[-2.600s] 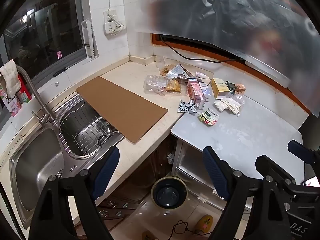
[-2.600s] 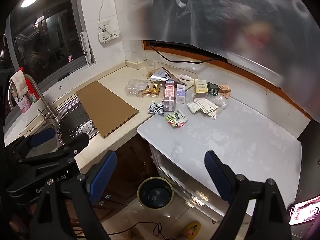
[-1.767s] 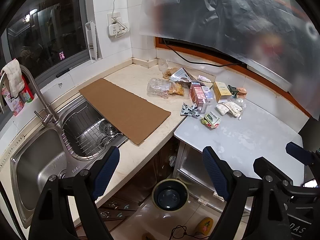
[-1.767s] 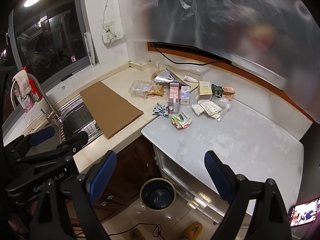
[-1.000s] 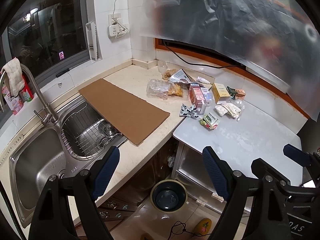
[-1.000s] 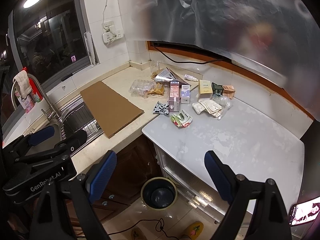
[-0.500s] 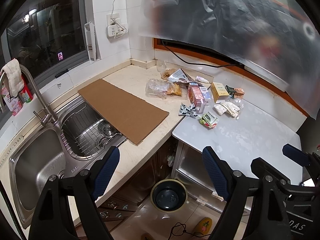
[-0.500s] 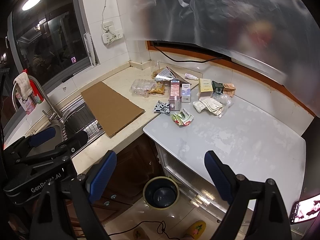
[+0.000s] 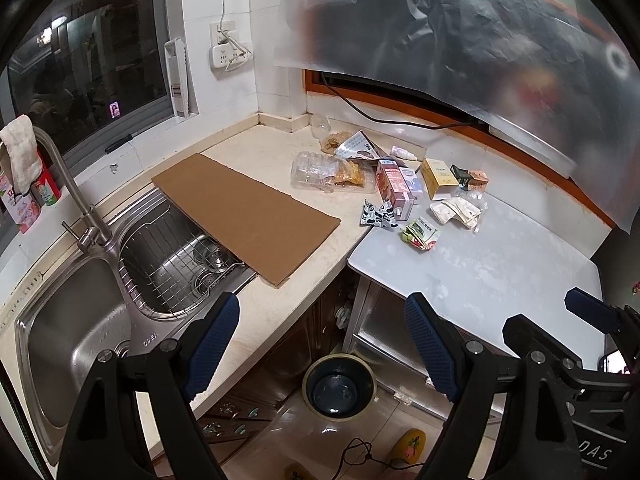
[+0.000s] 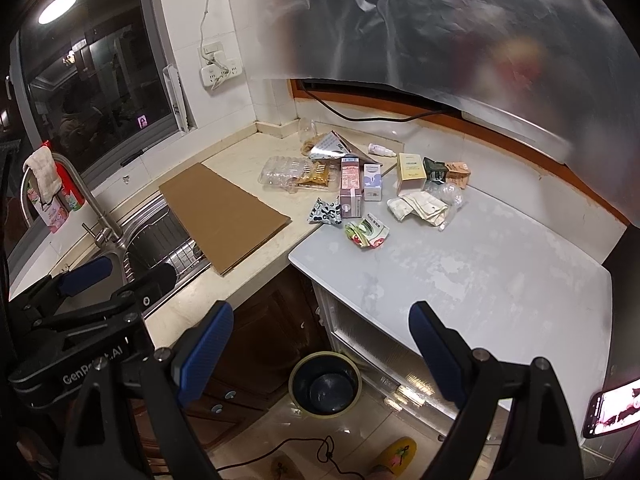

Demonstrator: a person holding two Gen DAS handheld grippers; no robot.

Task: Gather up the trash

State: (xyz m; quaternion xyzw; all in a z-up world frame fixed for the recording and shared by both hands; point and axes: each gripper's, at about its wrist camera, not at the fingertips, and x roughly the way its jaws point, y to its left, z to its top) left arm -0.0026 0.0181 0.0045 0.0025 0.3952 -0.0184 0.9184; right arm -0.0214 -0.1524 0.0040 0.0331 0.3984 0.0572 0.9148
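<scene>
Starting out: nothing collected yet. Both grippers, left [image 9: 322,338] & right [image 10: 322,346], wide open, empty. Trash pile [image 9: 404,192] untouched on counter; bin [image 9: 339,386] on floor looks empty.

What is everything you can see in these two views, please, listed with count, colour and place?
cardboard sheet: one, brown, on counter, overhanging sink
clear plastic tray: one, by the corner
cartons: two, pink and white-blue, side by side
yellow box: one, near wall
black-and-white wrapper: one, counter edge
green wrapper: one, white top
folded paper: one, off-white
bin: one, dark, on floor
left gripper: jaws open, empty
right gripper: jaws open, empty
</scene>
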